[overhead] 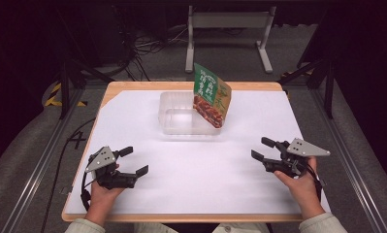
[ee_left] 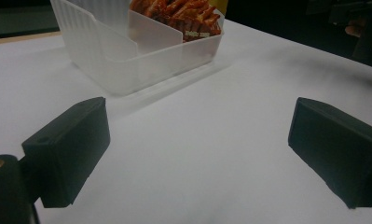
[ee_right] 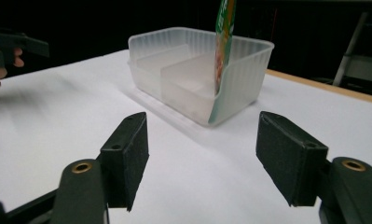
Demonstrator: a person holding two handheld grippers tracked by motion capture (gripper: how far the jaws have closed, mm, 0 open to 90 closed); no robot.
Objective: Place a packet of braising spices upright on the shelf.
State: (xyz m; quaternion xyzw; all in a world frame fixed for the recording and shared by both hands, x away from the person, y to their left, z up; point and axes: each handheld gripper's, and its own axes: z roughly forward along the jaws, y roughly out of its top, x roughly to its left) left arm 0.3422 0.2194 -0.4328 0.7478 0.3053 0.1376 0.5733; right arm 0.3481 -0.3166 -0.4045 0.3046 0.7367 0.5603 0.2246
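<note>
Both hands rest at the near edge of the white-covered table [overhead: 147, 194], one gripper in each. Left gripper [overhead: 133, 161] sits at the near left with its jaws spread wide and nothing between them; right gripper [overhead: 261, 148] sits at the near right, jaws equally wide and empty, aimed inward and away from the person. Bare white surface lies ahead of each.

Farther out, toward the middle of the table's far half, stands a clear plastic container [overhead: 174, 114] with an inner divider. A green snack pouch [overhead: 211, 94] stands in its right-hand end, propped against the right wall, its printed face toward the person. Its long axis runs up and down with a tilt, the top edge pointing upward, and its upper half rises above the container's rim.

From the right gripper view the pouch [ee_right: 223, 51] appears edge-on, ahead and slightly right of centre between the jaws. I judge the right gripper the nearer one, since the pouch sits on the container's right side.
</note>
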